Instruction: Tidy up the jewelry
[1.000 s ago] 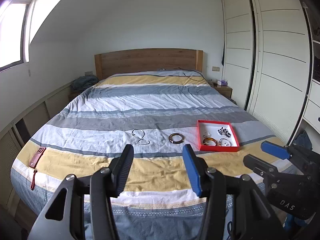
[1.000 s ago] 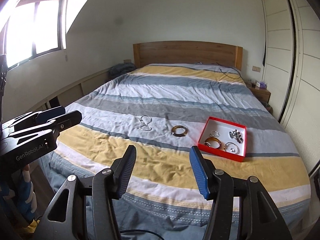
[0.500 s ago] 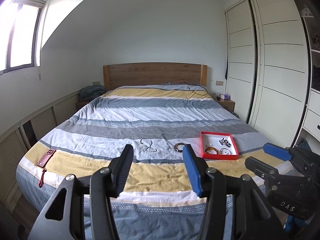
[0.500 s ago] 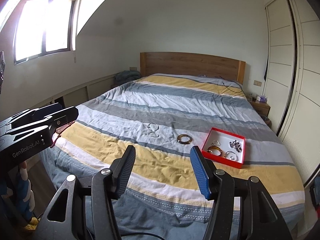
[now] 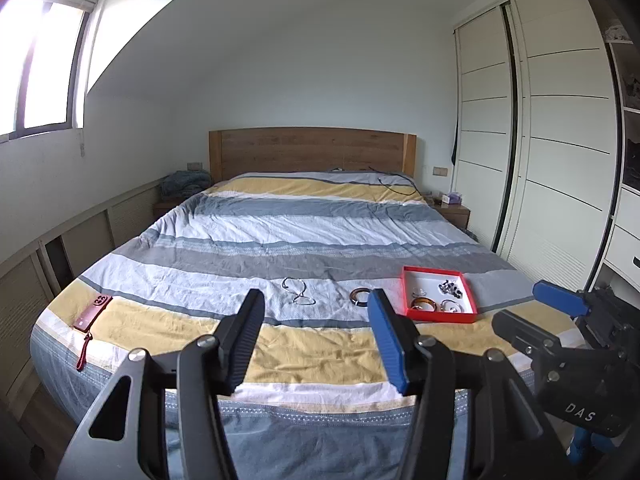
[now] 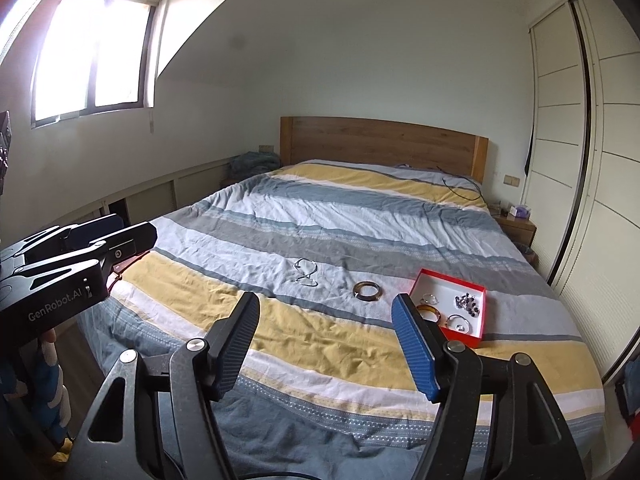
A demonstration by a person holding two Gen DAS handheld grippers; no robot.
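Striped duvet [image 5: 320, 240] — wooden headboard [image 5: 312, 152] | white wardrobe [image 5: 560, 140] | window [image 6: 92, 52]

Sharp daylight from blown-out window [image 6: 94, 52], perhaps overexposed; fisheye-bent edges.

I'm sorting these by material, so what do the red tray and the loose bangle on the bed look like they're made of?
Red tray: probably cardboard, with thin matte red walls and a white inside. Loose bangle: glossy, banded brown and pale, so perhaps resin, horn or polished stone; it is too small to settle.
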